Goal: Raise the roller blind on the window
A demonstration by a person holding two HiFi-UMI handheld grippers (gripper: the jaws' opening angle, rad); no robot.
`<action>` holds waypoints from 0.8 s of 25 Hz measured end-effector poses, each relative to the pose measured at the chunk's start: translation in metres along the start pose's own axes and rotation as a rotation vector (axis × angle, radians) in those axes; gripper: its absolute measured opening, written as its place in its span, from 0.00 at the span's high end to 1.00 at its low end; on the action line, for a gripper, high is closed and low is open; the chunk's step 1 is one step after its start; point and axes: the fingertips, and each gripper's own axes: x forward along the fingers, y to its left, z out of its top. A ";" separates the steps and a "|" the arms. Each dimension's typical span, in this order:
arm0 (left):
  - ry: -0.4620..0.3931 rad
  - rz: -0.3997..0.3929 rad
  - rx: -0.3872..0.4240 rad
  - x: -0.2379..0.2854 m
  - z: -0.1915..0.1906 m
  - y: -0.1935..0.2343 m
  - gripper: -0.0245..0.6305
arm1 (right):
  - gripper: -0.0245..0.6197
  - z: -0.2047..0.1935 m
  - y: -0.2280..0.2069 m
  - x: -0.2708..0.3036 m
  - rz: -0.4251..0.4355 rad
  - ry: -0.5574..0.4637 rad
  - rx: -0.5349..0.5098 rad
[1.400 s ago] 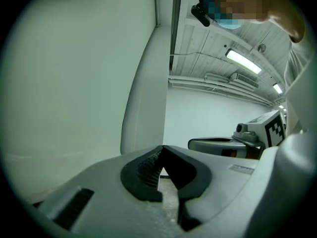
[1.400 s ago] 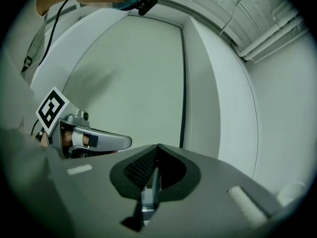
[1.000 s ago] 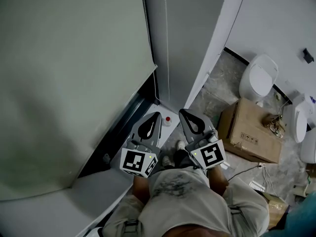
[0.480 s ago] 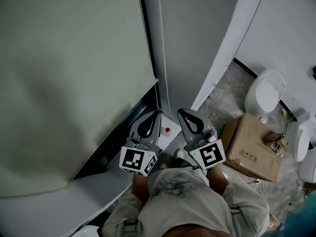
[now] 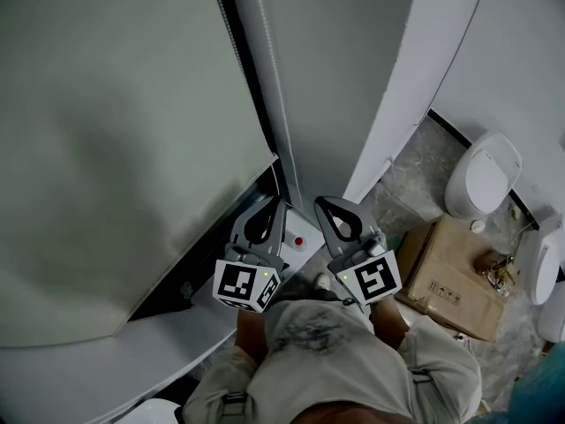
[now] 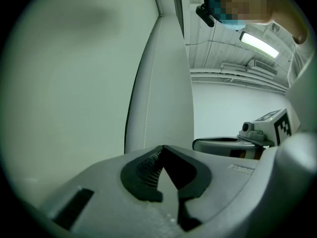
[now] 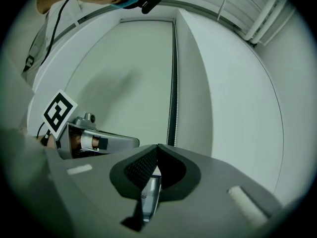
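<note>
The roller blind (image 5: 115, 148) hangs down over most of the window at the left of the head view, its bottom edge slanting just above the sill (image 5: 177, 325), so the raising has not begun by the look of it. Its bead chain (image 5: 269, 78) runs down the wall strip just beside the blind's right edge. Both tools hang low at the person's waist, well below most of the chain. The left gripper (image 5: 279, 200) has its jaws pressed together at the tips with nothing between them, and the right gripper (image 5: 320, 201) is likewise closed and empty. The main risk, as I judge it, is the chain itself. It is thin and could slip between the pads, and I cannot tell its two strands apart, so a pull on the wrong one would lower the blind. A sideways tug might jam the beads.
</note>
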 end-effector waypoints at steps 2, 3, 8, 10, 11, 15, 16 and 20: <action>0.003 0.005 0.004 0.007 0.000 0.003 0.96 | 0.95 -0.001 -0.005 0.003 0.001 -0.002 0.001; 0.003 0.006 0.003 0.010 0.000 0.005 0.96 | 0.95 -0.001 -0.007 0.005 0.000 -0.002 0.002; -0.006 -0.006 0.009 0.029 0.006 0.017 0.96 | 0.95 0.000 -0.018 0.016 -0.019 0.006 -0.016; -0.005 -0.011 0.012 0.036 0.007 0.023 0.96 | 0.95 0.000 -0.020 0.021 -0.027 0.005 -0.022; -0.003 -0.013 0.012 0.039 0.006 0.026 0.96 | 0.95 0.000 -0.021 0.023 -0.031 0.005 -0.023; 0.001 -0.018 0.020 0.051 0.007 0.038 0.94 | 0.95 -0.002 -0.025 0.030 -0.045 0.018 -0.026; 0.000 -0.020 0.023 0.054 0.008 0.040 0.94 | 0.95 -0.003 -0.025 0.032 -0.048 0.023 -0.025; -0.007 -0.037 0.025 0.067 0.014 0.046 0.92 | 0.95 -0.005 -0.027 0.039 -0.059 0.033 -0.029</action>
